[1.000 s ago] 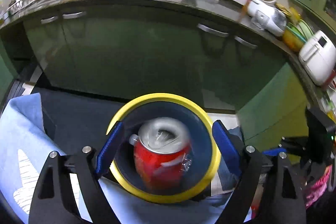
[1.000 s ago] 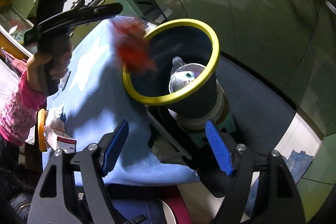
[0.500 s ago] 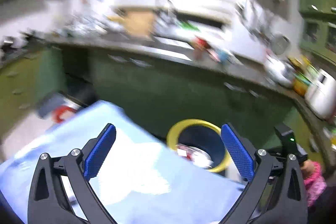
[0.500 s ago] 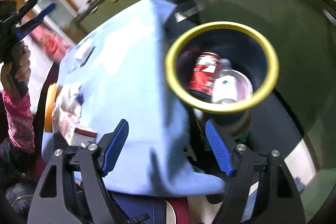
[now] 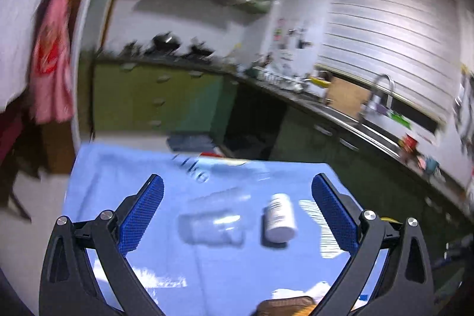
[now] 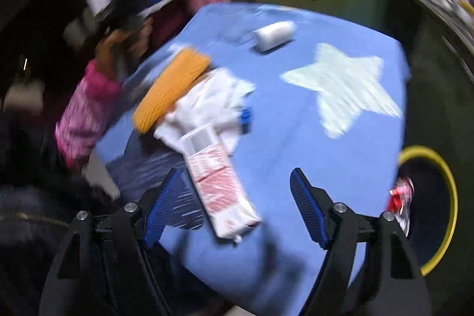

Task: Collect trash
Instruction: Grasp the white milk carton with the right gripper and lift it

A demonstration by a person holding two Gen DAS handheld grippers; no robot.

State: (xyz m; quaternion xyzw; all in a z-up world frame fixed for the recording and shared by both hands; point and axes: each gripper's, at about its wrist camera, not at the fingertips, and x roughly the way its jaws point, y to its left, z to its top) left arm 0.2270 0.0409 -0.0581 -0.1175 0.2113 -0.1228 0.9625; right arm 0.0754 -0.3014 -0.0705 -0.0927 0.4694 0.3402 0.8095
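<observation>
Blue cloth (image 6: pixel 284 156) over the table, printed with a pale star (image 6: pixel 346 85) — the landmark for everything else. Left of the star: a crumpled white wrapper (image 6: pixel 213 96), an orange disc (image 6: pixel 171 88) against it, and nearer the camera a red-and-white carton (image 6: pixel 219 182) lying flat. Beyond the star, towards the far edge: a white pill bottle (image 6: pixel 274 34) on its side, and beside it, in the left wrist view, a clear plastic bottle (image 5: pixel 211 227), blurred. Right of the star and below the cloth's edge: a yellow-rimmed bin (image 6: pixel 444 182) with a red can (image 6: pixel 401 197) already inside.

Probably choosing the next piece of trash. Best done by settling first — both views smeared by motion — then squaring the fingers across a short side: the carton's narrow width, or the pill bottle's round body, not its length, to stop it rolling away.

Left gripper (image 5: pixel 237 215): raised above the cloth, tilted forward and down, released and empty, both bottles lying between and beyond its pads. Right gripper (image 6: pixel 237 206): above the near edge, angled down, also spread wide, holding nothing, the carton's end just beyond its left pad.
</observation>
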